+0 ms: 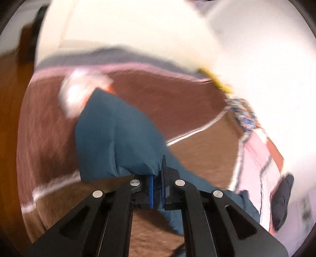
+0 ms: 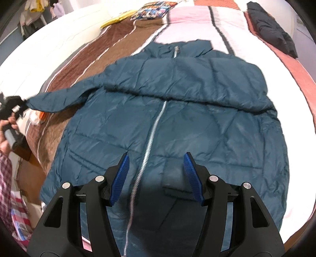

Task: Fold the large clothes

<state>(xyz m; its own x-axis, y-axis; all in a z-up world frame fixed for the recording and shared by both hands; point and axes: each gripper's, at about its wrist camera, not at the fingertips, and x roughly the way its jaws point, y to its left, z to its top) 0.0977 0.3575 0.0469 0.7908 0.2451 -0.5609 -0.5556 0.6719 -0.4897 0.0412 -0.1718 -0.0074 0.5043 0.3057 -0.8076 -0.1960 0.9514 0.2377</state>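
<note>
A teal puffer jacket [image 2: 177, 122] lies front up on the striped bed cover, its silver zipper [image 2: 152, 138] shut, its right sleeve folded across the chest. The left sleeve [image 2: 57, 99] stretches out to the left, where my left gripper [image 2: 11, 104] holds its cuff, a hand on the handle. In the left wrist view the left gripper [image 1: 157, 189] is shut on that teal sleeve [image 1: 118, 138], lifted above the bed; this view is blurred. My right gripper [image 2: 156, 174] hovers open over the jacket's lower front, straddling the zipper, nothing between its blue pads [image 2: 120, 178].
The bed cover [image 2: 110, 45] has brown, pink and white stripes. A black garment [image 2: 272, 29] lies at the far right, a patterned cushion [image 2: 154, 10] and a yellow item [image 2: 114, 20] at the head. White and orange things [image 1: 79, 93] lie near the bed's left edge. Clothes hang at the far left.
</note>
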